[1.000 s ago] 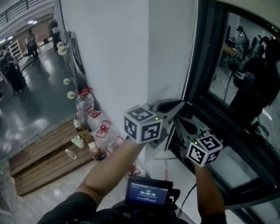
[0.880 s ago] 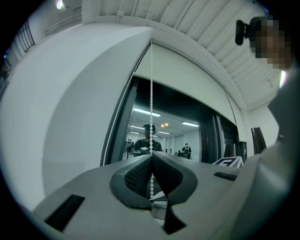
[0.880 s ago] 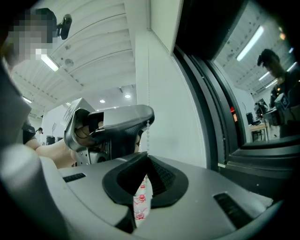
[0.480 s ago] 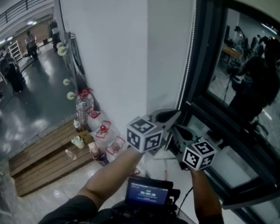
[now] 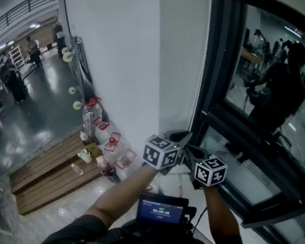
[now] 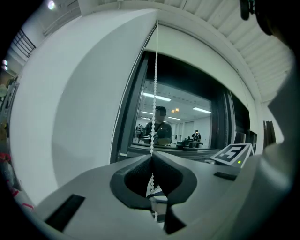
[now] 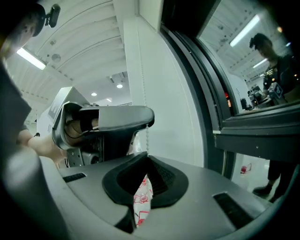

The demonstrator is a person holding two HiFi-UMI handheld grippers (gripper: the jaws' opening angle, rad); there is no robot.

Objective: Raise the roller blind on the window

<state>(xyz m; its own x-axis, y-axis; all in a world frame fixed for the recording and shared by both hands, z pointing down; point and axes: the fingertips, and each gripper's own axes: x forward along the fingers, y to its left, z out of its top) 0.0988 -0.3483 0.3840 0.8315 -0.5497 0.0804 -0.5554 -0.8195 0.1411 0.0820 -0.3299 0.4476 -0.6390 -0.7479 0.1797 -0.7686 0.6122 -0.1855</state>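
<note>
A white bead chain (image 5: 200, 80) hangs down the left edge of the dark window frame (image 5: 216, 71). My left gripper (image 5: 185, 138) is shut on the chain, which runs taut up from its closed jaws in the left gripper view (image 6: 154, 93). My right gripper (image 5: 191, 150) is shut on the same chain just below. In the right gripper view a short length of bead chain (image 7: 146, 139) drops from the left gripper (image 7: 119, 119) into the right gripper (image 7: 145, 157). The roller blind itself is out of view.
A white wall (image 5: 120, 56) stands left of the window. The glass (image 5: 277, 74) reflects people in a lit room. Below lie a wooden pallet (image 5: 48, 174), a water bottle (image 5: 90, 118) and red-and-white packets (image 5: 113, 140). A small screen (image 5: 160, 211) sits at my chest.
Both grippers have come down together along the window frame, still shut on the bead chain, the left just above the right.
</note>
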